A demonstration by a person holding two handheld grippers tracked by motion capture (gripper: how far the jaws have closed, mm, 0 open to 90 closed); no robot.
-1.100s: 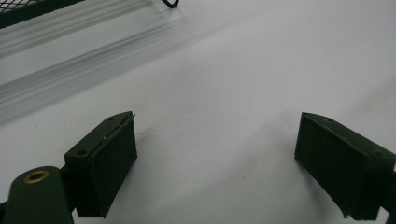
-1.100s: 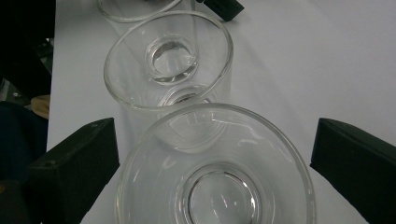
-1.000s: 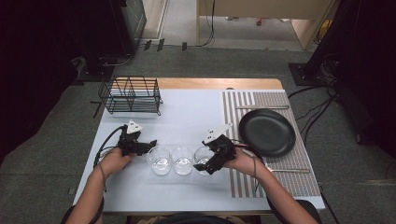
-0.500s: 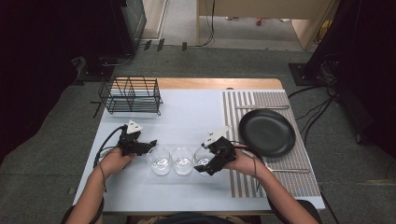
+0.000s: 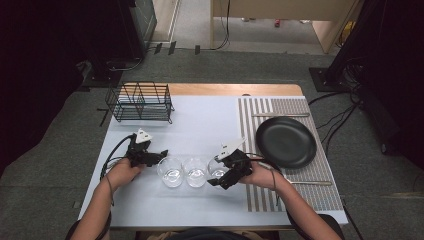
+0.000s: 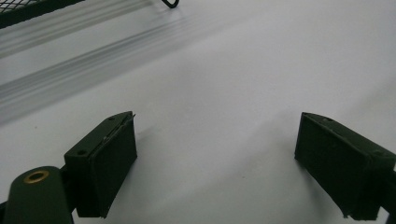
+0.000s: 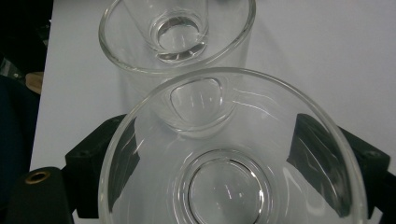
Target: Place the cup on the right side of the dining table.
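Three glasses [image 5: 195,172] stand in a near row — wire rack [image 5: 141,102] far left, plate [image 5: 286,142] right on the mat [image 5: 300,180].

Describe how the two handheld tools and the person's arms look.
Both the left tool and the right tool are black. Each carries a pale grey three-cornered plate on top and trails a black cable. Each has two blocky black jaws with flat pads and small screw holes, and a brass-ringed hole sits at the base. The forearms are bare, with dark short sleeves near the shoulders.
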